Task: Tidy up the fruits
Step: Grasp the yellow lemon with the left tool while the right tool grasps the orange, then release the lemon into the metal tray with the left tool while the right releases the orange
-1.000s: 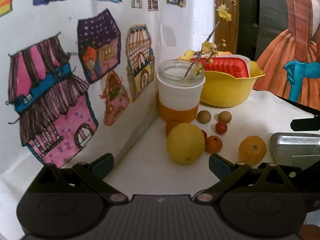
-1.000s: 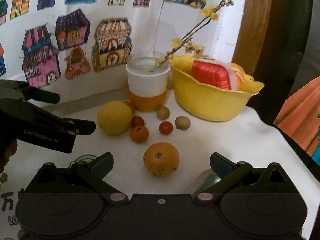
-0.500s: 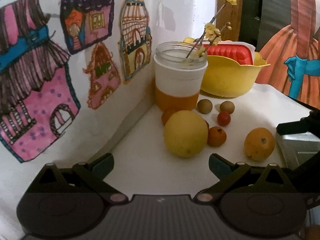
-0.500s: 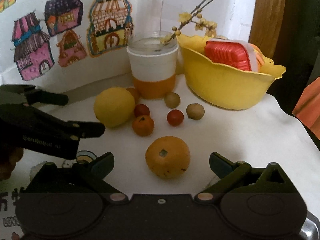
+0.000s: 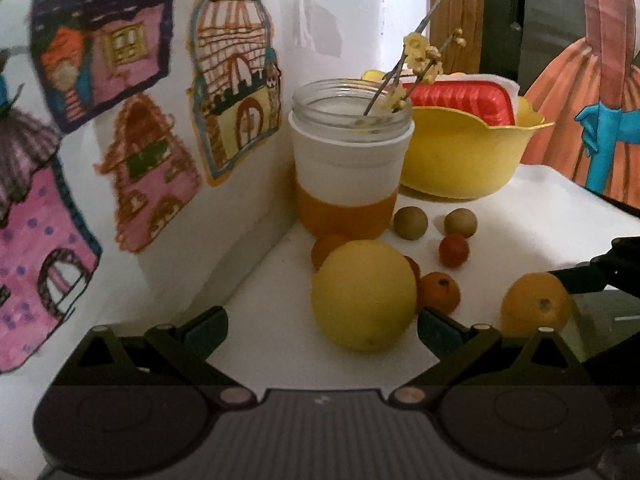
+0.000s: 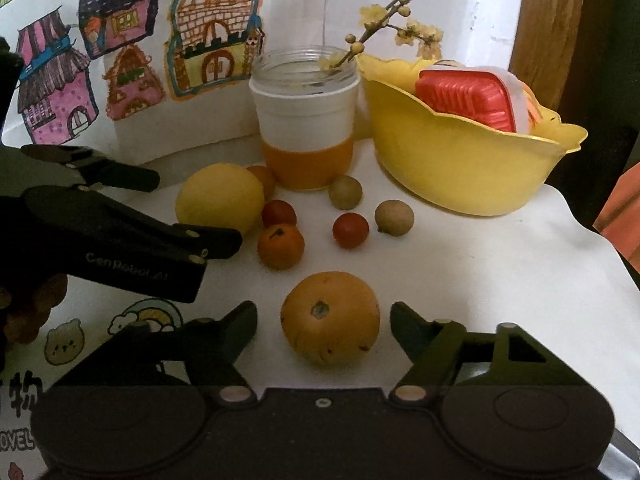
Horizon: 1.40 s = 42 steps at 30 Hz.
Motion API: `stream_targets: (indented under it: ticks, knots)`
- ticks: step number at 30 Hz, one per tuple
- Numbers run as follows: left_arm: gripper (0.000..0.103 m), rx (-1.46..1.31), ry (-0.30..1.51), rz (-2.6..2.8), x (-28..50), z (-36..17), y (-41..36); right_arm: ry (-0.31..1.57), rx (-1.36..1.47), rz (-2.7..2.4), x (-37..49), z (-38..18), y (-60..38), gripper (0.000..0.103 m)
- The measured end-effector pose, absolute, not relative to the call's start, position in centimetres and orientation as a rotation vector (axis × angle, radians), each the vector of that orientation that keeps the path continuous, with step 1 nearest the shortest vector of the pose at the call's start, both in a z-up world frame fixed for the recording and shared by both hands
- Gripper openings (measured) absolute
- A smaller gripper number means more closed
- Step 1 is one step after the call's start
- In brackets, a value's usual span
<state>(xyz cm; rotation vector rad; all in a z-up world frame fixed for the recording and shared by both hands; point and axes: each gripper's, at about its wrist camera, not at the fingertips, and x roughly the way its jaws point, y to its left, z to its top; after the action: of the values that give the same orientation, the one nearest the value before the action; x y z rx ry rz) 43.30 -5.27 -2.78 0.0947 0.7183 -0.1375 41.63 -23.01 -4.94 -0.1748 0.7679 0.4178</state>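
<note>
Here the right gripper point(image 6: 324, 320) is wide open, its 2 fingers on either side of the orange point(image 6: 330, 317), not touching it. The left gripper point(image 5: 322, 326) is also wide open and holds nothing; the big lemon point(image 5: 363, 294) sits between its fingertips, nearer the right one. At 12 o'clock from the orange stands the jar point(image 6: 306, 120), and at 1 o'clock the yellow bowl point(image 6: 460, 160).

Yellow lemon point(image 5: 364, 294) btwn left tongs' tips; orange w/ dark specks point(image 6: 330, 318) btwn right tongs' tips; beyond: jar point(image 6: 306, 118) white over orange band, yellow bowl point(image 6: 472, 172), red tomatoes point(image 6: 351, 230)
</note>
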Motion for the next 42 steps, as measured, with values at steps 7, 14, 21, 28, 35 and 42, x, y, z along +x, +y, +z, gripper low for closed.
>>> stream_targets:
  ticks: [7,14,21,28,35,42]
  knots:
    - [0.100,0.073,0.726,-0.154,44.2,-3.2,-5.4,0.765,-0.136,0.421,42.1,-5.1,-23.3,0.061]
    - [0.092,0.048,0.741,-0.161,44.9,-3.4,-5.5,0.761,-0.118,0.416,42.2,-5.0,-23.4,0.050]
    - [0.075,0.038,0.737,-0.181,45.2,-3.4,-5.7,0.761,-0.112,0.412,41.9,-4.9,-23.5,0.050]
    - [0.060,0.030,0.731,-0.194,45.4,-3.4,-6.0,0.756,-0.089,0.423,41.8,-5.0,-23.7,0.049]
    - [0.060,0.034,0.733,-0.202,44.7,-3.3,-6.1,0.746,-0.073,0.436,41.3,-4.6,-23.7,0.049]
    - [0.060,0.027,0.724,-0.215,42.9,-2.5,-6.1,0.732,-0.054,0.423,40.1,-3.6,-24.2,0.049]
